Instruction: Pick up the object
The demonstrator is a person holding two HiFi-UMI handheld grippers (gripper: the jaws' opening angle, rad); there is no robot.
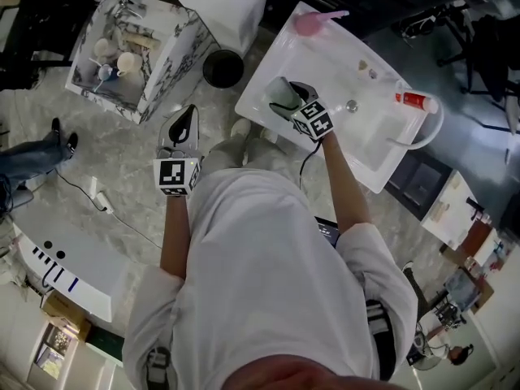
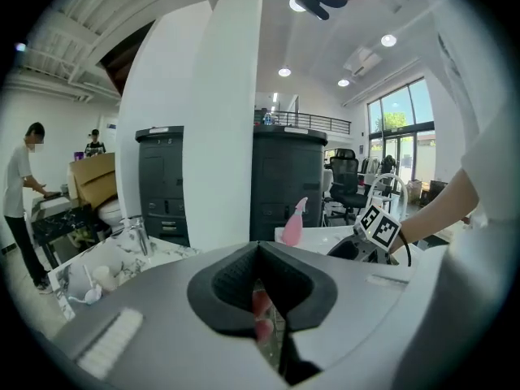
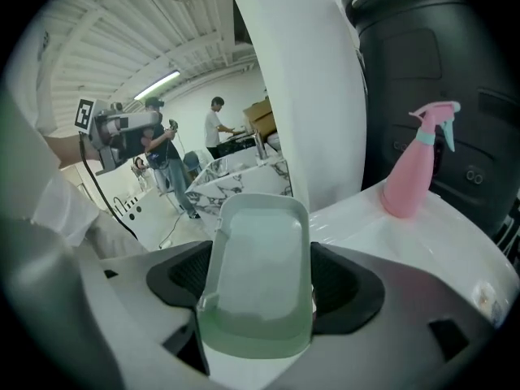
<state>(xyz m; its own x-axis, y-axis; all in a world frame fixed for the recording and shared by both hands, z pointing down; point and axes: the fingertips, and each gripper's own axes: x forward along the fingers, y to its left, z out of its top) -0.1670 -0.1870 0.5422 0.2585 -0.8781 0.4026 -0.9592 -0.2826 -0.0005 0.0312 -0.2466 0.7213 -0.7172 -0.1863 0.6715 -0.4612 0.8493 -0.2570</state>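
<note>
The left tool point(image 2: 258, 254) has its jaws pressed together, and I see nothing gripped in them. It hangs beside the table point(image 1: 268, 112), well apart from the work, so it brings little risk. It also cannot help if something slips.

The right tool point(image 3: 258, 287) is pinching the pale green container point(image 3: 258, 270), which is the task's thing. The container sits between the two dark pads, its open mouth turned towards the camera, and it is over the white table.

The jaws stand wide, because the container fills the whole space between them. In my judgement the main danger is a slip. The walls look smooth and thin, and the pads touch only the two sides. A quick turn of the wrist could make it slide out and fall on the table. A harder squeeze could bend the walls and push the container forward out of the grip.

Ahead of this tool and to its right stands the pink spray bottle point(image 3: 416, 177). A careless swing to that side could knock it over.
</note>
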